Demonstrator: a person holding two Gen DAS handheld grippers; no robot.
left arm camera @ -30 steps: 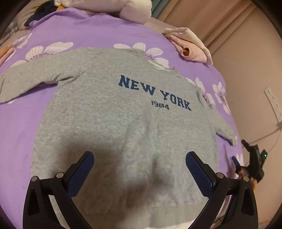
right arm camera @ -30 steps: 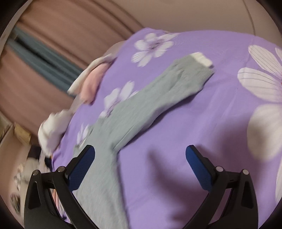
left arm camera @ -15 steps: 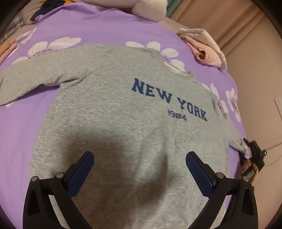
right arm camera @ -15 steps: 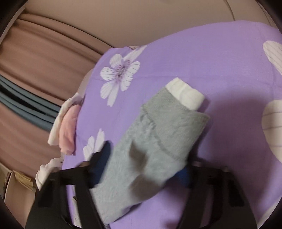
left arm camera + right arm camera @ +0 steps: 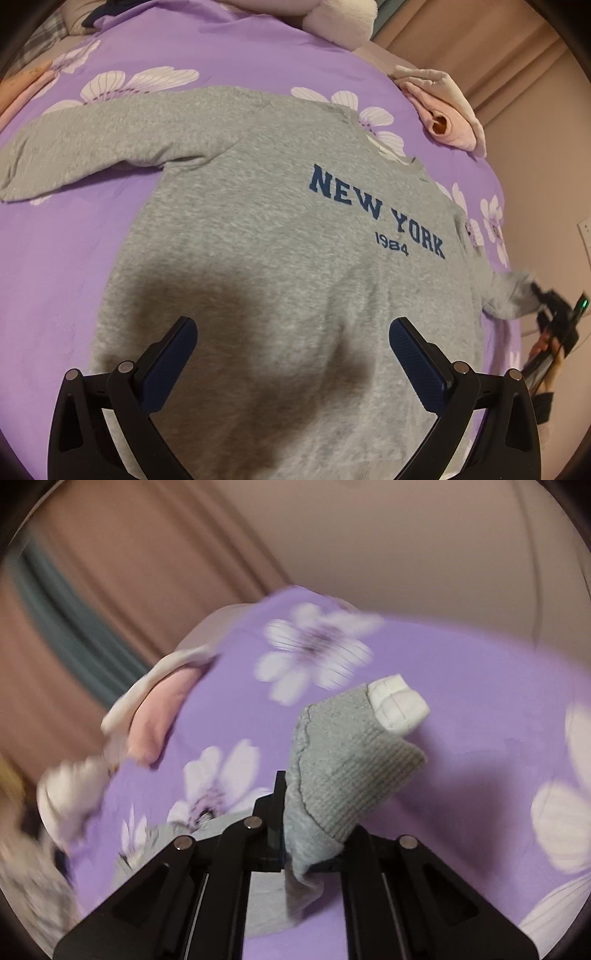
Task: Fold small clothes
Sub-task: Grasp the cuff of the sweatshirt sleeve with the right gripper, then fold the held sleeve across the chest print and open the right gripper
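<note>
Now my right tongs pinch the sweatshirt by its sleeve cuff. My left tongs hang spread above the hem. Soft and floppy, it should fold easily.

The sweatshirt is grey, with dark blue letters "NEW YORK" and "1984" at the centre right of the frame. The bedsheet under it is purple with white flowers. At the upper right a pink and cream cloth lies. The sleeve cuff is ribbed grey, with a white inner layer. The gripper pads are dark blue, on black arms.
</note>
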